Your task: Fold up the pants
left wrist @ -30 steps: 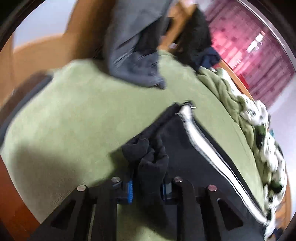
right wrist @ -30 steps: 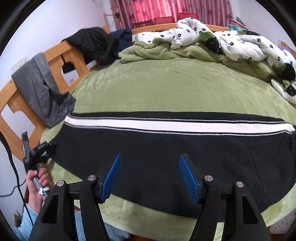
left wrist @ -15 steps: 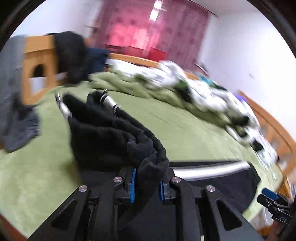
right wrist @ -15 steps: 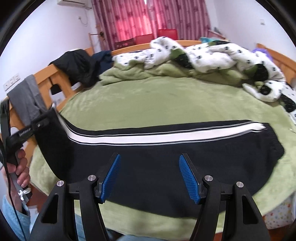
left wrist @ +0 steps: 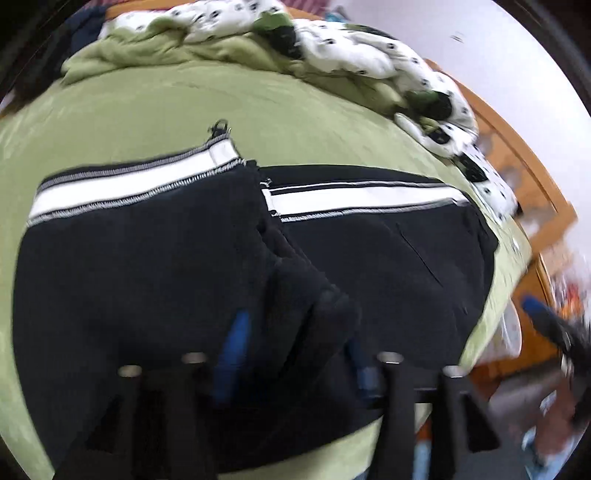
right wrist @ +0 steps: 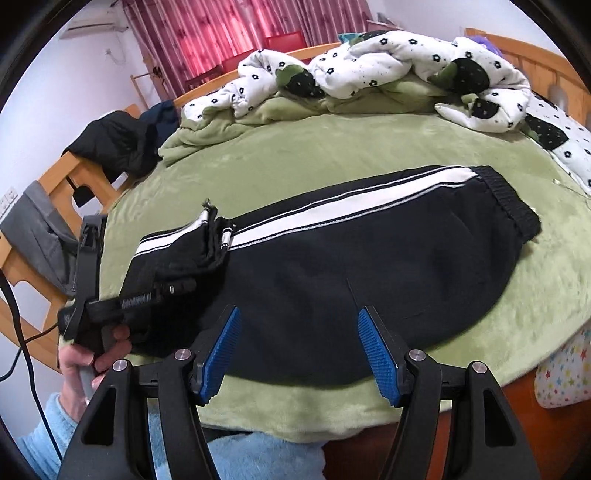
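Showing waistband [right wrist: 515,206] right view only, pants [left wrist: 155,266] folded

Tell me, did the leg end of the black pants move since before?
Yes. The cuff end was out by the wooden bed frame; now it lies folded over the pants, carried toward the waistband.

The pants [right wrist: 369,266] are black with a white stripe. The bed cover [right wrist: 332,155] is green. The curtains [right wrist: 221,33] are pink-red.
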`<action>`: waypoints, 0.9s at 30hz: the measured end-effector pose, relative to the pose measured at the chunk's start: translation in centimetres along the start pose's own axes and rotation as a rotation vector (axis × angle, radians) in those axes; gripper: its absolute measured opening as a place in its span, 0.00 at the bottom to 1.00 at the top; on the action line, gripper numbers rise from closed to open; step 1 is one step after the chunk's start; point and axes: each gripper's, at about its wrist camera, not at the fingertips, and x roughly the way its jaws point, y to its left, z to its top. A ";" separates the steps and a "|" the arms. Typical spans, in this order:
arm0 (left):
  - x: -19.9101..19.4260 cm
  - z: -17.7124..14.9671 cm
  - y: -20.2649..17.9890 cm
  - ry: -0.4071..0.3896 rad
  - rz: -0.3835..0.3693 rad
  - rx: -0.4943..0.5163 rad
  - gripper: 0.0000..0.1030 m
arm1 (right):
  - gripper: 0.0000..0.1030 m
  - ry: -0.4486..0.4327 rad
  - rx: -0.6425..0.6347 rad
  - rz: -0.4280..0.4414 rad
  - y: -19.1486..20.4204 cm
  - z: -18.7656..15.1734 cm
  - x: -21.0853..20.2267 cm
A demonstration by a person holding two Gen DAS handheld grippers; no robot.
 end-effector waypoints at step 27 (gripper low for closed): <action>-11.3 -7.8 19.0 -0.159 0.073 -0.391 0.68 | 0.20 0.201 -0.252 0.214 11.3 -3.3 14.8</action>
